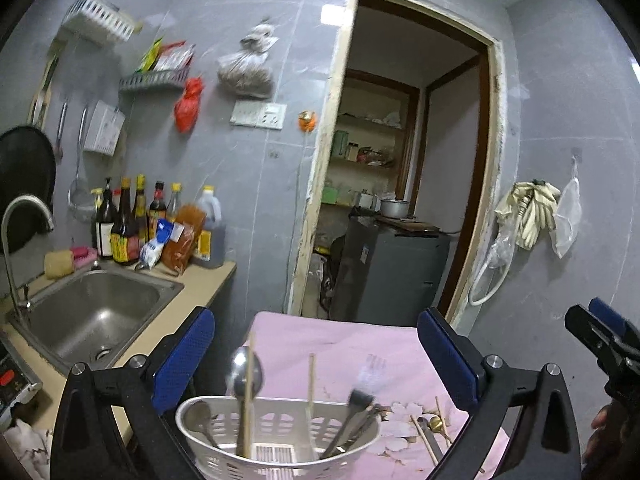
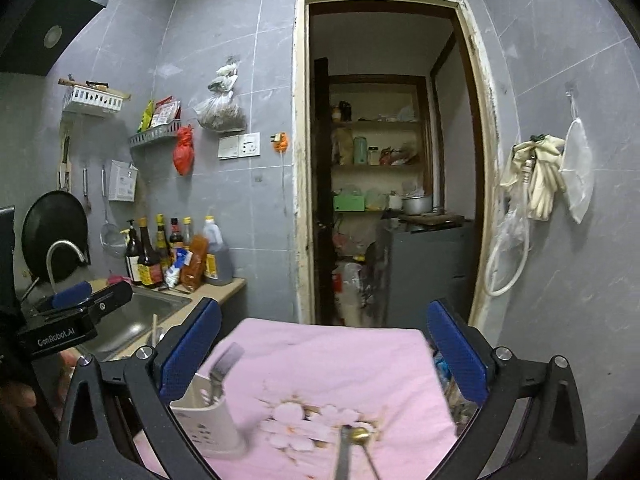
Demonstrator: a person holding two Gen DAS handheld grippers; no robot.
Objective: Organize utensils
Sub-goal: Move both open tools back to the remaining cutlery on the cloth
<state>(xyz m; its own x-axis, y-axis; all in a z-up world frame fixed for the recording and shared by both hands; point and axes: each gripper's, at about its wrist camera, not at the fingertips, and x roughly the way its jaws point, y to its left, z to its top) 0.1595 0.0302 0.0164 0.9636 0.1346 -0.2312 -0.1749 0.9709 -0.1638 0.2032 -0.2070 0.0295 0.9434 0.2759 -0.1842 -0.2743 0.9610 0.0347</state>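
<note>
Both grippers empty, jaws spread wide: left gripper (image 1: 316, 364) sits right over the white slotted utensil caddy (image 1: 280, 436), right gripper (image 2: 324, 356) over the pink floral cloth (image 2: 328, 360). The caddy stands on the cloth near the sink (image 1: 96, 312) side and already holds a steel ladle (image 1: 244, 372), chopsticks (image 1: 311, 380) and dark-handled tools (image 1: 352, 420). Still loose on the cloth beside it: a brass-bowled spoon (image 2: 358, 434) and more chopsticks (image 1: 426, 440). Risks, as I judge them: the light caddy looks top-heavy with tall handles, so a clip from the left fingers could tip it; thin flat chopsticks may slip or drag the cloth when pinched.
</note>
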